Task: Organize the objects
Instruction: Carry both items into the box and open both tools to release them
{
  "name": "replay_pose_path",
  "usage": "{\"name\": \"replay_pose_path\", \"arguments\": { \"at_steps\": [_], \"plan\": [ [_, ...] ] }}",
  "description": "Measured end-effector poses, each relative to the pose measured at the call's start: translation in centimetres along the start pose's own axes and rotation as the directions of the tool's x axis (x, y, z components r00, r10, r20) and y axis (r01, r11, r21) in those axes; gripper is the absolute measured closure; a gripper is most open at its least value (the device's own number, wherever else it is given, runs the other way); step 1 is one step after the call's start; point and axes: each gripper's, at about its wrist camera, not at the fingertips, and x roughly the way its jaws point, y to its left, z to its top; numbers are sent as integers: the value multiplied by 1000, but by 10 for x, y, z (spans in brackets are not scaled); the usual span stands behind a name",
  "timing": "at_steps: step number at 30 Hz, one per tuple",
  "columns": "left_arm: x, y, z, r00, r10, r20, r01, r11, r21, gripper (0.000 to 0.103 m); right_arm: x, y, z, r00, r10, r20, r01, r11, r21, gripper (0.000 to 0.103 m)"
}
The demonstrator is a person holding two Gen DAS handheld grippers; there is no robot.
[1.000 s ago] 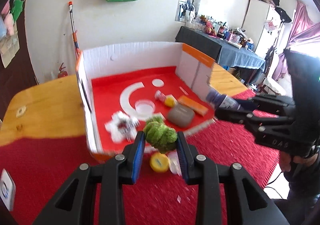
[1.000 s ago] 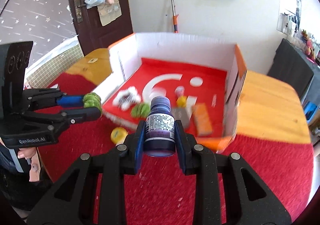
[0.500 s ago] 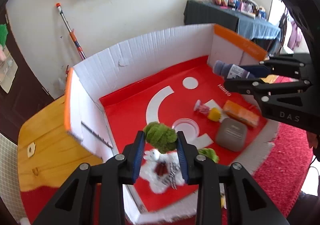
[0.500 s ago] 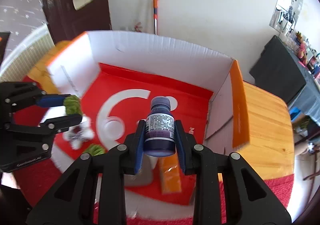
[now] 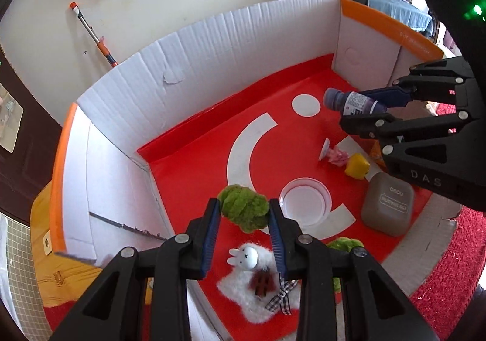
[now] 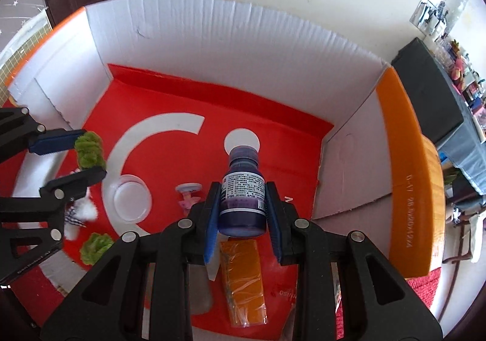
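Left gripper (image 5: 244, 213): its blue pads are closed on a fuzzy green ball (image 5: 244, 208), which is held above the red floor of the box, near the left wall.
Right gripper (image 6: 242, 209): its jaws are closed on a small purple bottle with a white printed label (image 6: 243, 193); the cap points away from the hand, and the bottle hangs over the right part of the box.
Box: an open cardboard box with white corrugated walls, orange rims and a red floor with white shapes (image 5: 212, 37).
Below left gripper: a white fluffy rabbit toy (image 5: 252, 277) lies on the floor, with a second green fuzzy ball (image 5: 344, 243) beside it.
Middle of floor: a clear round plastic lid (image 5: 305, 201).
Right side of floor: a grey rounded case (image 5: 387, 207), a small yellow block (image 5: 357, 166) and a pink toy with a round base (image 5: 332, 154).
Under right gripper: a flat orange packet in clear wrap (image 6: 244, 281).
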Motion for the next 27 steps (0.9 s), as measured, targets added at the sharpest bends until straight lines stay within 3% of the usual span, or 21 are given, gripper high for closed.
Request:
{"name": "replay_pose_path", "arguments": {
  "at_steps": [11, 27],
  "plan": [
    [16, 3, -2, 998, 20, -56, -19, 1000, 1, 70, 15, -6, -5, 998, 14, -61, -13, 1000, 4, 76],
    [11, 3, 0, 998, 14, -68, -15, 1000, -6, 69, 9, -8, -15, 996, 21, -83, -22, 1000, -6, 76]
  ]
}}
